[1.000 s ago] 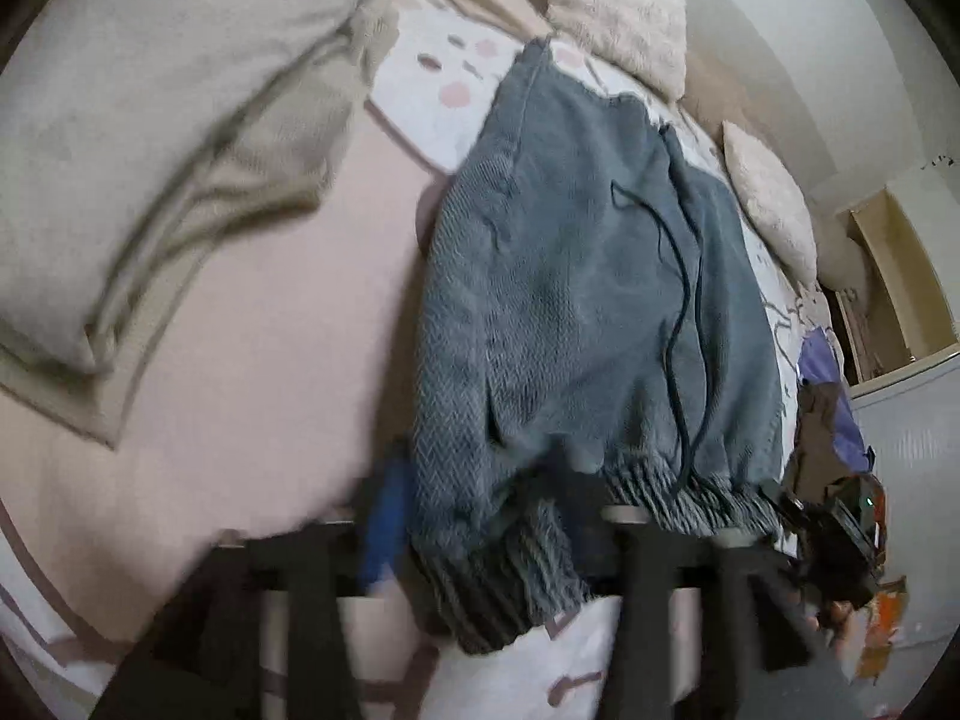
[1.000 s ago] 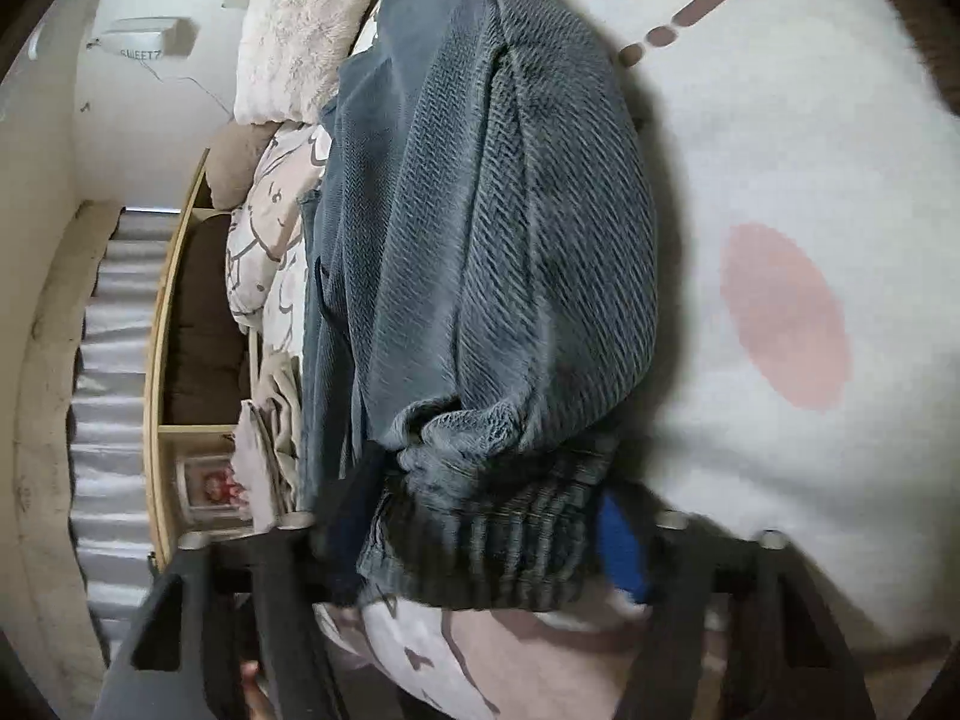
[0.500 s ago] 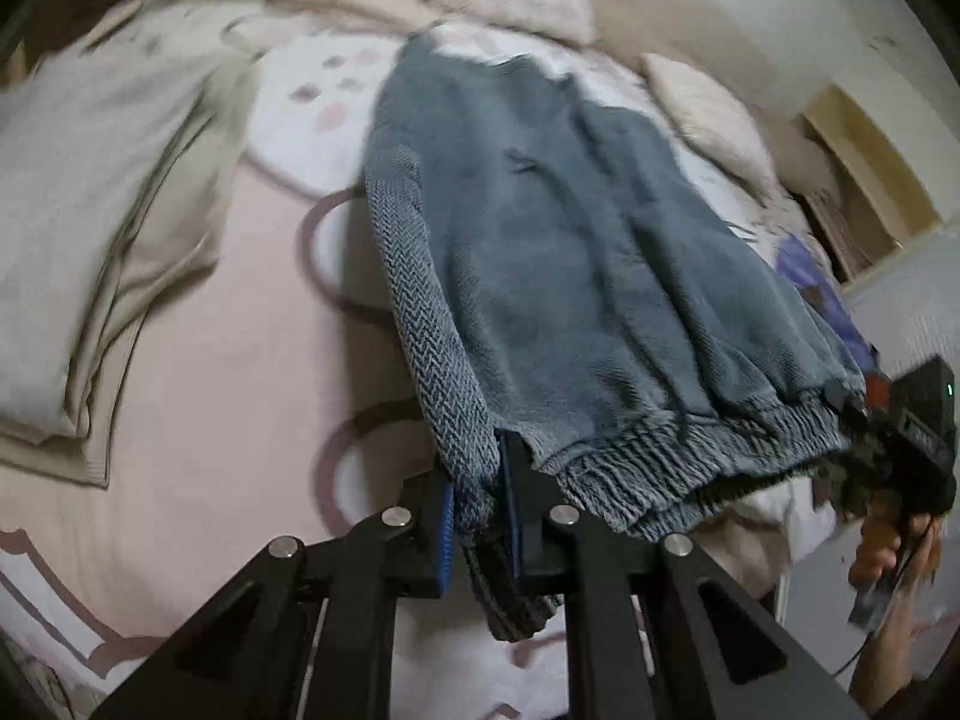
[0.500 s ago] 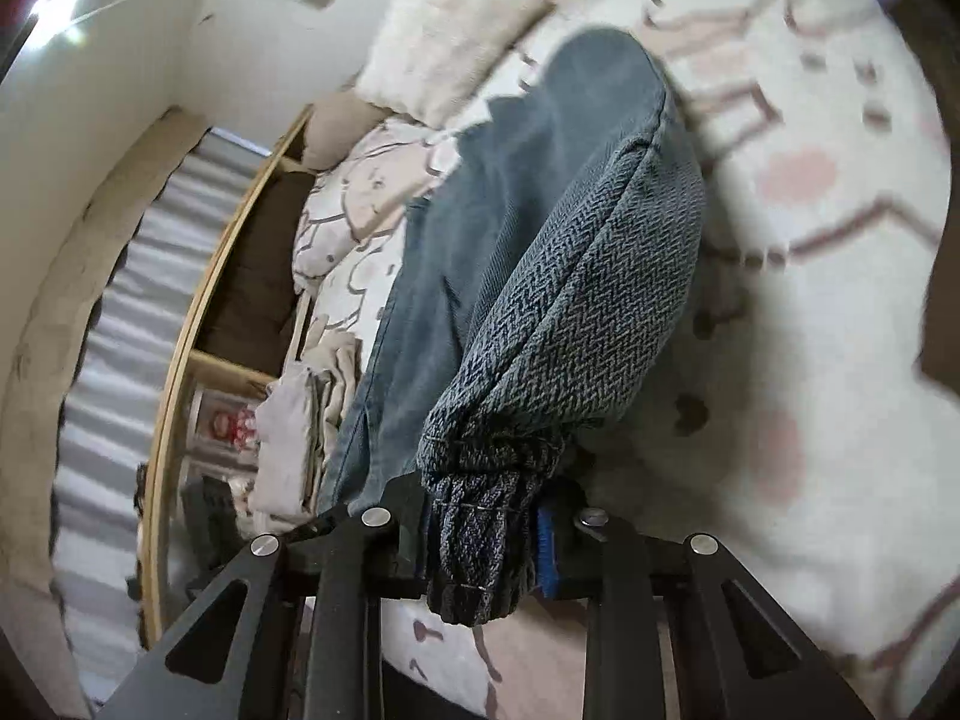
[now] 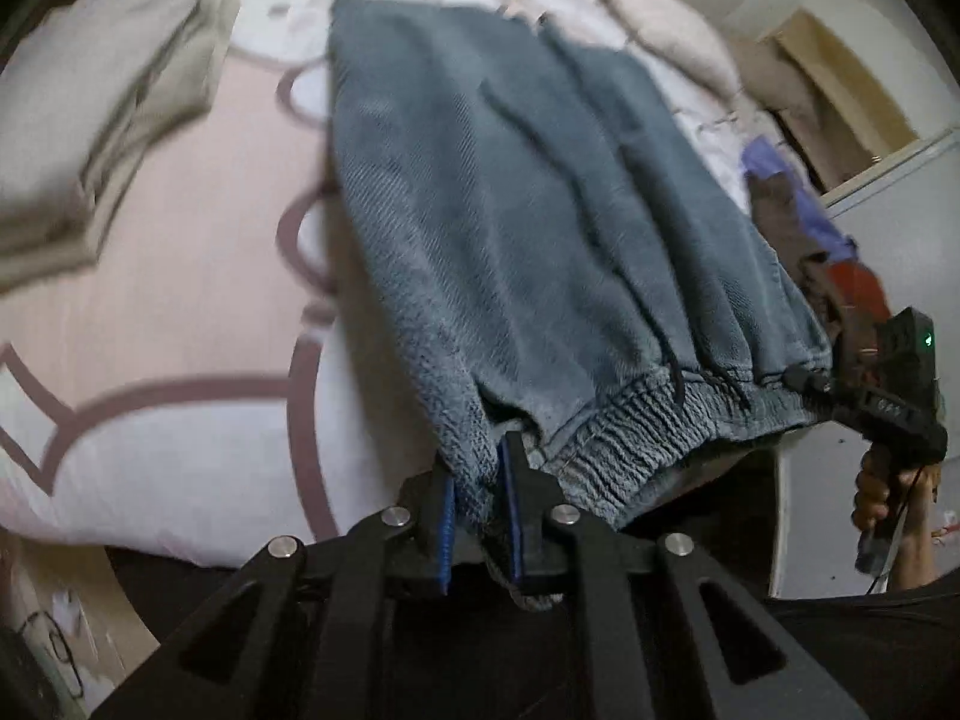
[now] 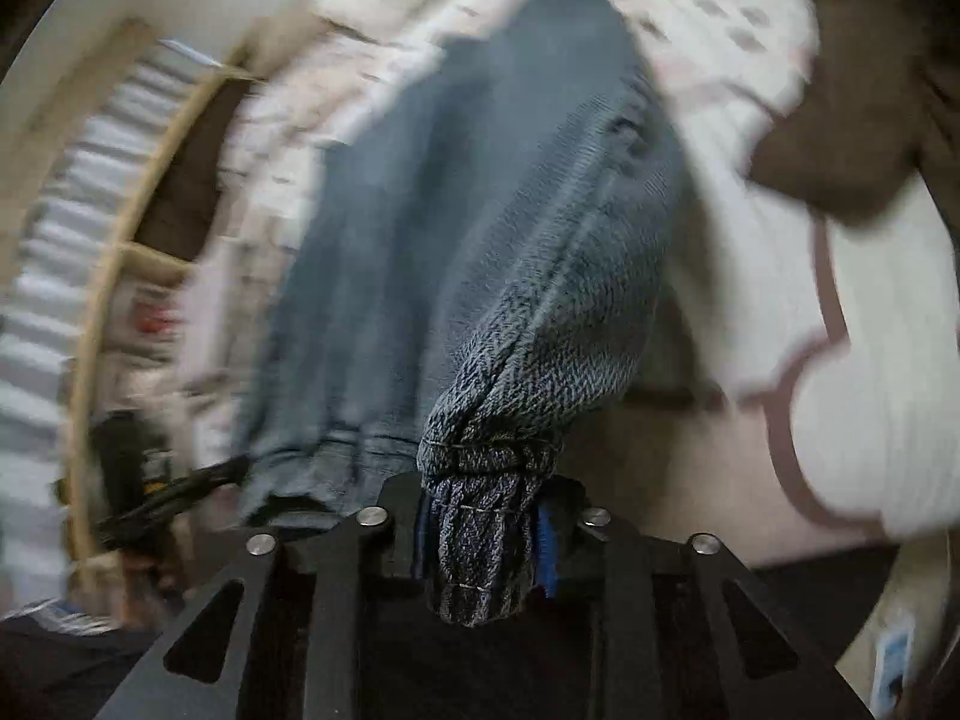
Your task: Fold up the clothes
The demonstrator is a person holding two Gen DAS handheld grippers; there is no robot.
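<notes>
A grey-blue knitted garment (image 5: 528, 228) with a ribbed elastic waistband (image 5: 654, 438) hangs stretched between my two grippers above a bed. My left gripper (image 5: 477, 498) is shut on the left corner of the waistband. The right gripper (image 5: 888, 396) shows in the left wrist view at the far right, holding the other end. In the right wrist view my right gripper (image 6: 483, 534) is shut on the bunched ribbed edge of the garment (image 6: 480, 228). The far end of the garment trails toward the pillows.
The bed (image 5: 180, 312) has a pink and white patterned cover. A folded beige garment (image 5: 102, 96) lies at its left. Pillows (image 5: 666, 42) lie at the far end. A pile of clothes (image 5: 804, 210) and a wooden shelf (image 6: 114, 276) stand beside the bed.
Both grippers closed on the waistband and lifted it up and back off the bed. The garment now hangs stretched between them, and both views are blurred by motion.
</notes>
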